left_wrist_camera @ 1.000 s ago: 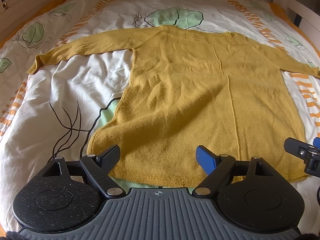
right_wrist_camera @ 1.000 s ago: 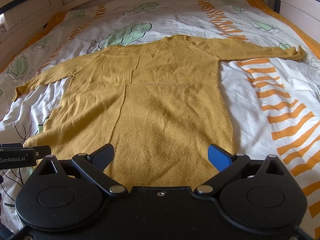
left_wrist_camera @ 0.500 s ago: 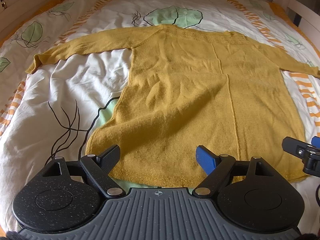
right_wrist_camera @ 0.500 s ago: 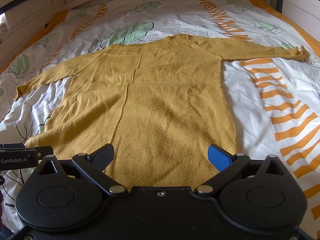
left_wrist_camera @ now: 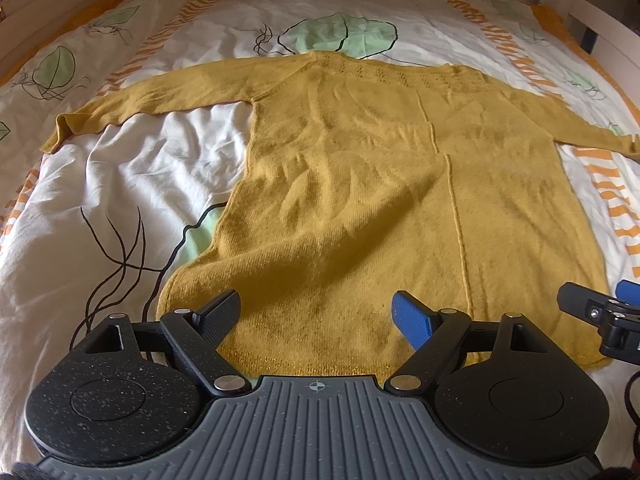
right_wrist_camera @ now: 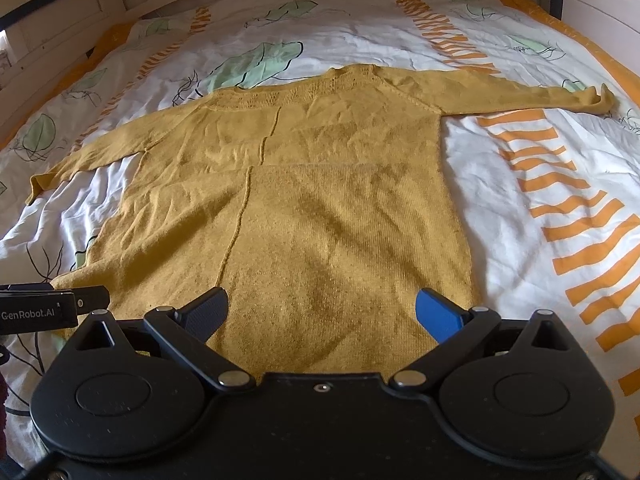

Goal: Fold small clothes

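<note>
The left gripper [left_wrist_camera: 316, 314] has its jaws spread wide and holds nothing, poised over the near hem of a mustard-yellow sweater [left_wrist_camera: 384, 208]. The right gripper [right_wrist_camera: 322, 312] is likewise wide and empty, over the hem further right. The sweater lies flat on a bedspread [right_wrist_camera: 520, 240] printed with green leaves and orange stripes, both sleeves stretched out sideways, neckline at the far end. A pale wooden bed frame [right_wrist_camera: 60, 12] surrounds the bedding.
</note>
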